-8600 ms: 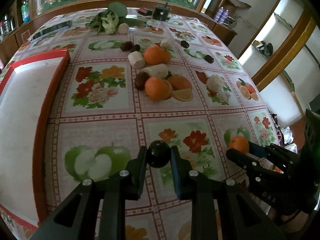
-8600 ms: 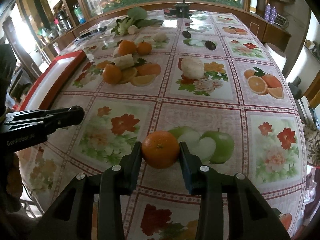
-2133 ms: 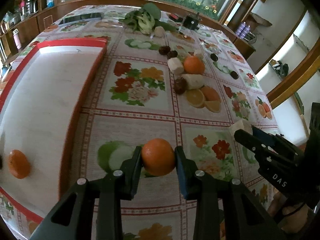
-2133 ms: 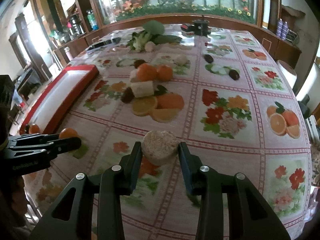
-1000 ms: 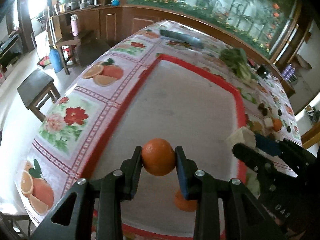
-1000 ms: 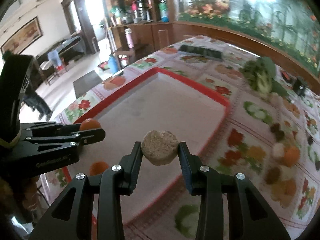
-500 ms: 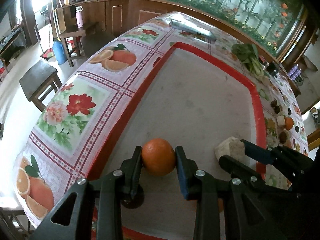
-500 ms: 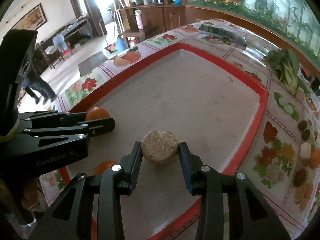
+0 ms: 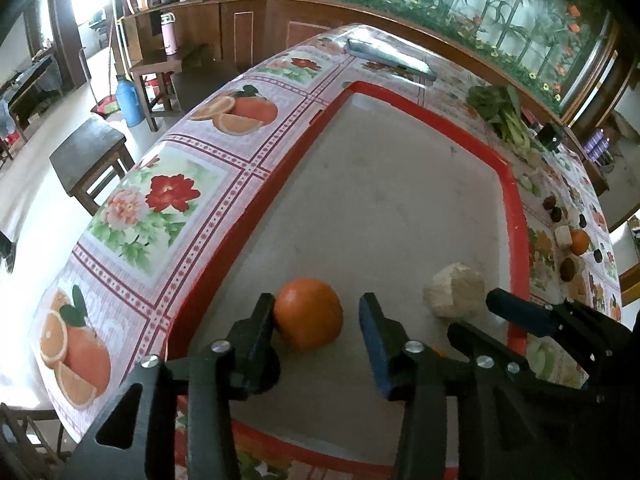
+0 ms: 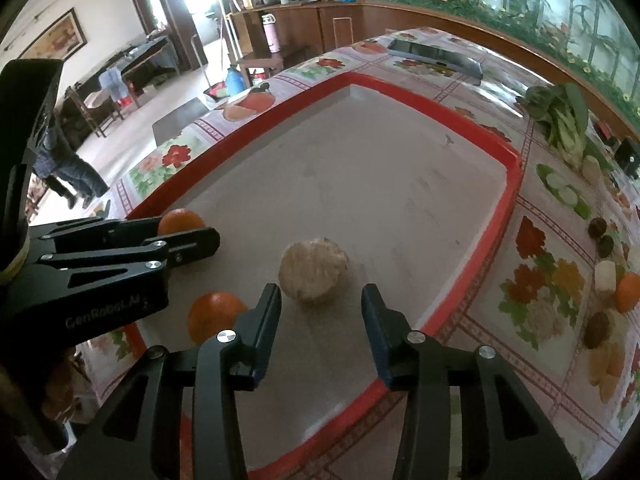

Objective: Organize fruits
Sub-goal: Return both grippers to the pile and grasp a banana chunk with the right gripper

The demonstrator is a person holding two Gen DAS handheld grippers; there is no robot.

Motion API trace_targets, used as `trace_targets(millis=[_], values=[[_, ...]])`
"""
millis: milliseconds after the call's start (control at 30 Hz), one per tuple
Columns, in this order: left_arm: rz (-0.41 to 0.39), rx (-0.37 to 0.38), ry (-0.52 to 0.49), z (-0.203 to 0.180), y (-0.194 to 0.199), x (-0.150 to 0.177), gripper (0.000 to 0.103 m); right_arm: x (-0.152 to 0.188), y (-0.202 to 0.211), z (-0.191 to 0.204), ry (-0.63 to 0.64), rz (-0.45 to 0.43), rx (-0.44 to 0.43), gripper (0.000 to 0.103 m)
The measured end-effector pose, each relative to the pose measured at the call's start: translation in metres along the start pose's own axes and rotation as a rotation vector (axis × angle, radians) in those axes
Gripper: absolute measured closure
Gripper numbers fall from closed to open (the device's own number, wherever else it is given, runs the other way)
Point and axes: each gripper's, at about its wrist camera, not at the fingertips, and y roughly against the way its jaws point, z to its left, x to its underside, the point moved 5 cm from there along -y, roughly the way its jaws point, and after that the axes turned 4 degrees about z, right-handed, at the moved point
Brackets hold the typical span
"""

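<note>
Round orange fruit [image 9: 309,313] sits on the floor of the red-rimmed, grey-bottomed tray [image 9: 514,208], between the jaws of the left gripper [image 9: 316,318]. Jaws have just been opening: left finger still at or near the peel, right finger clearly off it with a visible gap. No grip, fruit released.

Pale beige, rough-skinned round chunk [image 10: 313,272] also on the tray floor, just ahead of the right gripper [image 10: 321,306]. Jaws have just been opening here too; both fingers stand off it, nothing held.

Second orange [image 10: 216,316] lies just left of the right gripper's left finger, below the left gripper as the right wrist view shows it.

Key relation: each dropped piece lies dead ahead of its own gripper, on the pointing line, inside the jaw span. Both pieces are near-round, no long axis to mind. My read: clean exit is straight back and up along the fingers. Any sideways swing risks rolling the orange, worse on the left, where one finger looks close to contact.

Remaining fruit pile [image 10: 612,284] is on the floral-print worktop [image 9: 168,208], right of the tray, beyond its red rim. Right gripper is the nearer one.
</note>
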Motion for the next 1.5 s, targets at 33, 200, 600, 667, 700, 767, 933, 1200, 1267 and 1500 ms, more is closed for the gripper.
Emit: trace_targets(millis=[33,200,600,667,700,767,933,1200,1267,1500], values=[[0.000,-0.001,0.001,-0.001,0.001,0.001,0.053,0.001,0.001,0.000,0.000,-0.002,-0.001,0.062],[-0.006,-0.005,0.010,-0.009,0.008,0.006,0.047,0.011,0.017,-0.005,-0.004,-0.020,-0.001,0.060],[-0.028,0.021,-0.060,-0.065,0.024,0.012,0.046,0.040,0.047,-0.036,-0.067,-0.049,0.003,0.058],[-0.028,0.024,-0.086,-0.080,0.025,0.014,0.046,0.047,0.050,-0.045,-0.089,-0.048,0.004,0.058],[-0.027,0.027,-0.099,-0.086,0.025,0.015,0.046,0.051,0.051,-0.049,-0.100,-0.047,0.005,0.058],[-0.027,0.032,-0.125,-0.101,0.025,0.018,0.046,0.058,0.054,-0.061,-0.126,-0.046,0.011,0.058],[-0.017,0.048,-0.182,-0.138,0.025,0.023,0.046,0.073,0.064,-0.091,-0.194,-0.054,0.026,0.057],[0.015,0.072,-0.260,-0.192,0.017,0.032,0.046,0.099,0.076,-0.157,-0.329,-0.064,0.071,0.057],[0.025,0.077,-0.269,-0.203,0.014,0.034,0.046,0.104,0.079,-0.175,-0.355,-0.070,0.093,0.057],[0.052,0.066,-0.294,-0.230,0.003,0.038,0.046,0.097,0.087,-0.226,-0.409,-0.113,0.112,0.057]])
